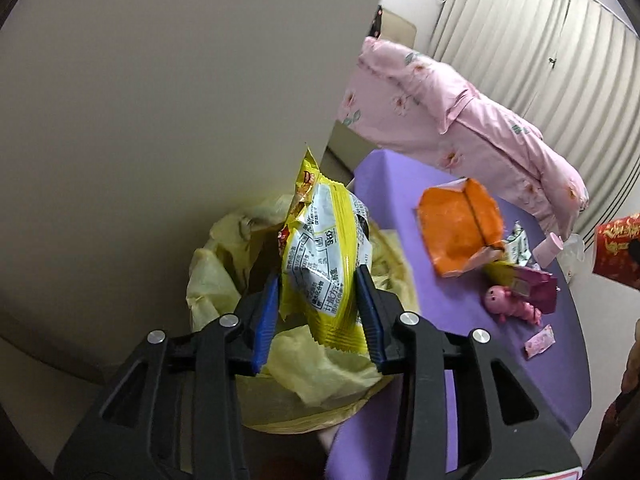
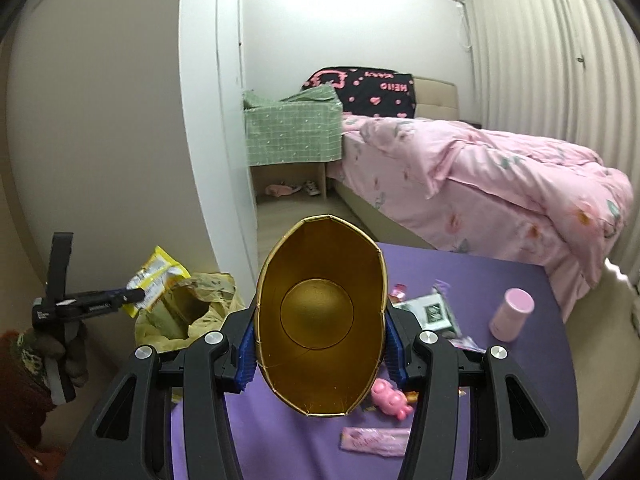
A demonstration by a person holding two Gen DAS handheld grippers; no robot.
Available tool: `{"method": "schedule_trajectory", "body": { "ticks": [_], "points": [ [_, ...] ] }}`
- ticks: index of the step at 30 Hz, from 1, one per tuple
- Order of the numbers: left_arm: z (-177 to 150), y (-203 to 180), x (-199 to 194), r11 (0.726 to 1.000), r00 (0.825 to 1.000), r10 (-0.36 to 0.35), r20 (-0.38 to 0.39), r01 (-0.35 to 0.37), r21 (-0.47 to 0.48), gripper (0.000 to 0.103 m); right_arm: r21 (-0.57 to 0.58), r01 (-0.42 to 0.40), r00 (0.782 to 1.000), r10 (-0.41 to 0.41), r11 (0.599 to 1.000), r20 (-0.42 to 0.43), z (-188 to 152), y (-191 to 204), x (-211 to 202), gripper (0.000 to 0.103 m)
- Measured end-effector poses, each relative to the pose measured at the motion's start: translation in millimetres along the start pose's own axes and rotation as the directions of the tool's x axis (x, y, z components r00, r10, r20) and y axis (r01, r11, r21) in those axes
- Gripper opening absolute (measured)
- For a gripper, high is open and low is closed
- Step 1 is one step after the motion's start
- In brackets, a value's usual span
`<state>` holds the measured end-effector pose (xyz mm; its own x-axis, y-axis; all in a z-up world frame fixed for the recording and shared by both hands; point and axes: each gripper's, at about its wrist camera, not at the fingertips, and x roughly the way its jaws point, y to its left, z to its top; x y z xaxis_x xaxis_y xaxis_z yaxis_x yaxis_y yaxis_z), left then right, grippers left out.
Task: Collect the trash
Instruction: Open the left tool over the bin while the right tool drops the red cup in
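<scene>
The purple table (image 2: 520,360) takes up the lower part of both views, and the litter on it is spread out, so each piece has to be fetched on its own. Just off the table's edge, against the wall, stands the bin (image 1: 224,280), lined with a yellow bag whose mouth gapes upward, ready to catch whatever drops.

The left gripper (image 1: 318,312) hangs directly above that opening with a yellow snack wrapper (image 1: 320,248) between its blue pads. The jaws stand parted and the right pad shows a gap to the foil, so I judge the wrapper to be loose or on the point of falling; the left pad may touch it, though I cannot be sure.

The right gripper (image 2: 320,344) is clamped on an orange carton (image 1: 460,228), squeezing its sides so the gold-lined mouth bulges into an oval; it is held above the table, likely waiting its turn at the bin.

Left on the table are a pink bottle (image 2: 512,314), a pink toy (image 2: 390,400) and a small pink wrapper (image 2: 374,442).
</scene>
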<state>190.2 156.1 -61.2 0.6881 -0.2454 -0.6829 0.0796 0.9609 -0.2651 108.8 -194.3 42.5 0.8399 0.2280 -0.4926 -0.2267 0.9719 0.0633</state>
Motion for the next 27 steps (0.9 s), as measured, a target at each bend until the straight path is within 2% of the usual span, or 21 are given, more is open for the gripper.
{"method": "schedule_trajectory", "body": {
  "ticks": [3, 4, 6, 8, 10, 15, 19, 22, 24, 27],
  "points": [
    [-1, 8, 21, 1.0, 0.999, 0.015, -0.038, -0.016, -0.008, 0.043, -0.027, 0.001, 1.0, -0.001, 1.0, -0.024, 5, 11, 15, 0.048],
    [-1, 11, 28, 1.0, 0.999, 0.006, -0.053, -0.007, -0.02, 0.051, -0.032, -0.003, 0.999, 0.002, 0.999, -0.033, 6, 13, 20, 0.048],
    [0, 17, 37, 0.998, 0.996, -0.037, -0.076, 0.033, -0.05, 0.055, -0.042, -0.014, 0.999, 0.012, 0.999, -0.052, 9, 20, 31, 0.048],
    [1, 21, 38, 0.995, 0.994, -0.07, -0.078, 0.065, -0.074, 0.065, -0.051, -0.033, 0.997, 0.029, 0.998, -0.068, 11, 28, 42, 0.048],
    [3, 27, 30, 0.995, 0.997, -0.054, -0.05, 0.05, -0.084, 0.066, -0.055, -0.06, 0.995, 0.055, 0.997, -0.085, 14, 38, 55, 0.048],
    [6, 57, -12, 0.988, 0.995, 0.068, 0.068, -0.058, -0.142, 0.066, -0.069, -0.174, 0.979, 0.165, 0.982, -0.123, 24, 71, 89, 0.048],
    [4, 81, -43, 0.976, 0.984, 0.116, 0.133, -0.088, -0.2, 0.067, -0.075, -0.315, 0.936, 0.296, 0.946, -0.191, 23, 115, 124, 0.048],
    [1, 91, -52, 0.971, 0.98, 0.13, 0.148, -0.095, -0.222, 0.067, -0.076, -0.422, 0.884, 0.392, 0.903, -0.253, 14, 151, 157, 0.048],
    [-3, 96, -54, 0.969, 0.981, 0.126, 0.148, -0.089, -0.231, 0.067, -0.078, -0.45, 0.861, 0.409, 0.89, -0.302, 3, 170, 186, 0.048],
    [-7, 102, -53, 0.966, 0.981, 0.127, 0.145, -0.089, -0.242, 0.067, -0.082, -0.433, 0.845, 0.372, 0.898, -0.384, -16, 185, 230, 0.048]
  ]
}}
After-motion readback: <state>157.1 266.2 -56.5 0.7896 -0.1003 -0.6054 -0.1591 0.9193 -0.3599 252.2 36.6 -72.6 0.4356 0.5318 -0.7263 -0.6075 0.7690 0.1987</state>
